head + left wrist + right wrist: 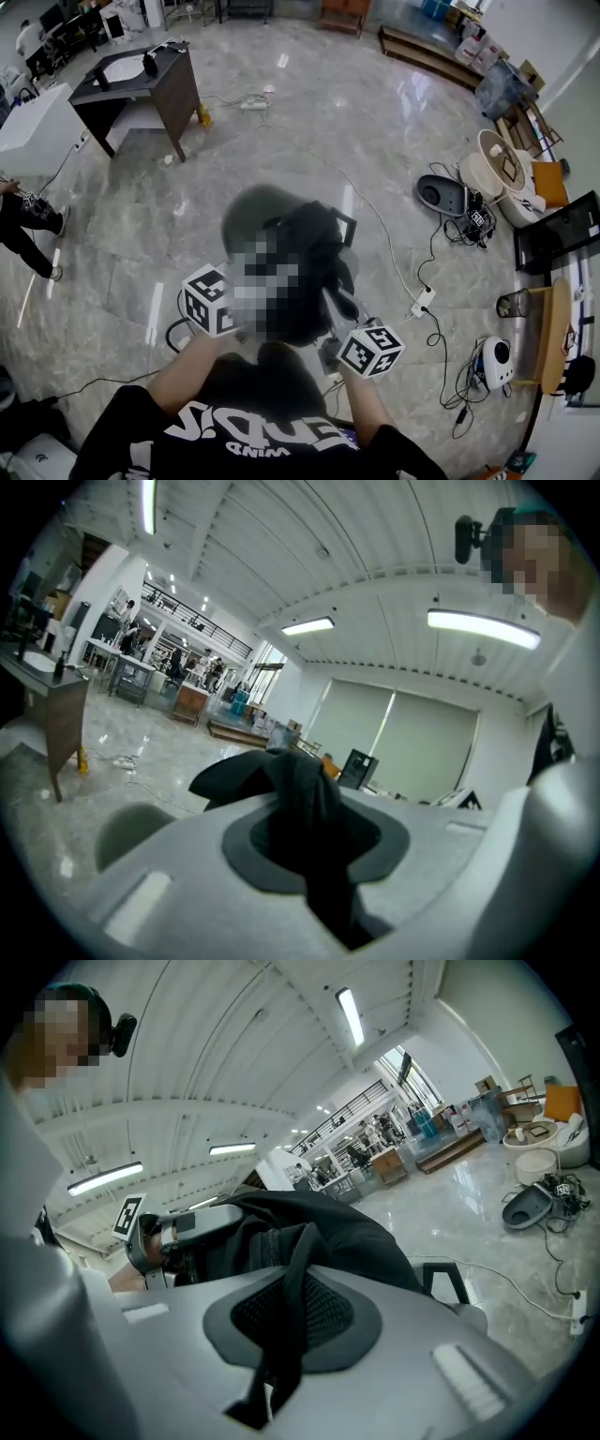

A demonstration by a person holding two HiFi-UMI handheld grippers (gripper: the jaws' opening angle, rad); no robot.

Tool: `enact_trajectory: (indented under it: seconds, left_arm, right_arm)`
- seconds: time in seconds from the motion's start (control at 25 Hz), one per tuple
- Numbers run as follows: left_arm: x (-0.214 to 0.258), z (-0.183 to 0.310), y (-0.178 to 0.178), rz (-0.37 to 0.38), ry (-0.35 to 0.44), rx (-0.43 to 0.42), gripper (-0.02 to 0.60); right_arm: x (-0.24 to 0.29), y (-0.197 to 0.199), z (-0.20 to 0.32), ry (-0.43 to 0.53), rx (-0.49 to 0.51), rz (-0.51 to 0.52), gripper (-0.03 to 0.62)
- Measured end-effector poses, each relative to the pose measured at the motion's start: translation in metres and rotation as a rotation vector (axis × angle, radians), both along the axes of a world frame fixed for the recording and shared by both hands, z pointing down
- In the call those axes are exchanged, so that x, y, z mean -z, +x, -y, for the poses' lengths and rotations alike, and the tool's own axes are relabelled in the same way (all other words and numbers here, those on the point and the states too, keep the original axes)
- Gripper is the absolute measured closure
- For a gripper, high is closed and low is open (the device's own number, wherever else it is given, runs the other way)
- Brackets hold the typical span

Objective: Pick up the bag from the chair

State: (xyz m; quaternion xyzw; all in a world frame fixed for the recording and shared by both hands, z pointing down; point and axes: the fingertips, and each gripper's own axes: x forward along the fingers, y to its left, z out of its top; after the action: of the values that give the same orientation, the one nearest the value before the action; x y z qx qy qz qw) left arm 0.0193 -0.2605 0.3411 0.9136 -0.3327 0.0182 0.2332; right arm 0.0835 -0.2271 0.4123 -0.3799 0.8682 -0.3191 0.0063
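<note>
The black bag (314,246) hangs in front of me over a grey chair (255,208); a mosaic patch covers part of it. My left gripper (242,292) is shut on a fold of the bag's black fabric (309,808), which runs down between its jaws. My right gripper (336,314) is shut on a black strap (281,1316) of the same bag. In the right gripper view the bag's body (347,1232) bulges beyond the jaws, and the left gripper (173,1227) shows at its far side. The chair's dark armrest (445,1283) sits just behind the bag.
A dark wooden desk (141,84) stands at the back left. A power strip (422,302) and cables lie on the marble floor to the right, near a dark appliance (441,194) and a white device (494,361). A person's legs (28,220) are at the far left.
</note>
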Motion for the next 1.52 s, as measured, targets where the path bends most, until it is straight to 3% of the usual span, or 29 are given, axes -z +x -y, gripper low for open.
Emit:
enact_trajectory:
  seconds: [0.36, 0.84, 1.4, 1.52]
  left_arm:
    - [0.005, -0.067, -0.035, -0.019, 0.024, -0.033, 0.523]
    - [0.003, -0.221, -0.073, -0.043, 0.054, -0.074, 0.523]
    - [0.006, -0.346, -0.080, -0.026, 0.029, -0.091, 0.523]
    - [0.001, -0.362, -0.074, -0.028, 0.030, -0.087, 0.523]
  right_arm:
    - [0.003, -0.033, -0.065, 0.028, -0.015, 0.021, 0.571]
    - [0.001, -0.071, -0.221, 0.053, -0.062, -0.014, 0.571]
    - [0.005, -0.076, -0.342, 0.034, -0.018, 0.000, 0.569]
    - [-0.002, -0.069, -0.357, 0.030, 0.005, -0.040, 0.569]
